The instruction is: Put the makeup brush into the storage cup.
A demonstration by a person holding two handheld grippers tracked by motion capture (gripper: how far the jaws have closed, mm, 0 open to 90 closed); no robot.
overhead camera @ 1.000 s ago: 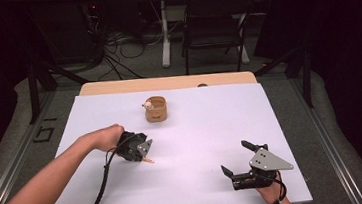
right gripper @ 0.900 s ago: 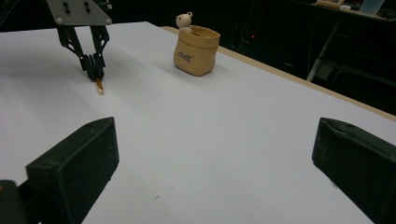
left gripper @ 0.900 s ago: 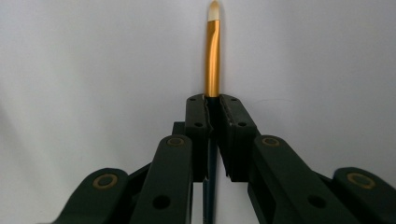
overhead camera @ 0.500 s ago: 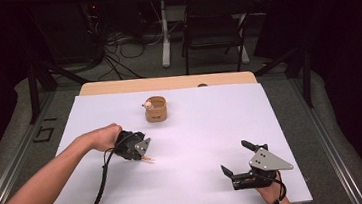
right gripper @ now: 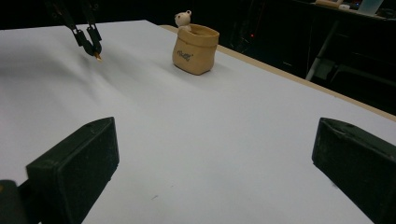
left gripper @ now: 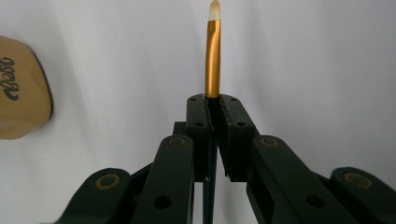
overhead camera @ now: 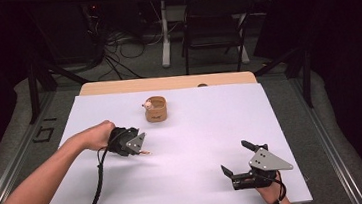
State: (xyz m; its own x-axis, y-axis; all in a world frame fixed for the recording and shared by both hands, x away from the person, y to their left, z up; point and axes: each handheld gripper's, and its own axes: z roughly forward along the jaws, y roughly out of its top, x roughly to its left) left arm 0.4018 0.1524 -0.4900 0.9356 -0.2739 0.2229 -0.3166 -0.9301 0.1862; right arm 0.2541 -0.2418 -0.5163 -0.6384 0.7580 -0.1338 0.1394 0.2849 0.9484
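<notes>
High view, left tongs (overhead camera: 142, 151): closed on a slim gold-barrelled brush with a pale tip (left gripper: 213, 51), low over the white worktop (overhead camera: 192, 131).
Middle: small tan fabric pouch with a little bear figure (overhead camera: 155, 109), toward the worktop's far edge.
Right tongs (overhead camera: 235, 158): jaws spread wide, holding nothing, near the worktop's front edge.

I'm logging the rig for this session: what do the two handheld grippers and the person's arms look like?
Both grippers are black, each with two jaws on linkage arms with brass-coloured pivot pins. The left gripper and the right gripper each carry a grey three-cornered plate with small dark holes. A black cable trails from the left one toward the table's near edge. The forearms are bare, with no sleeves in view.
</notes>
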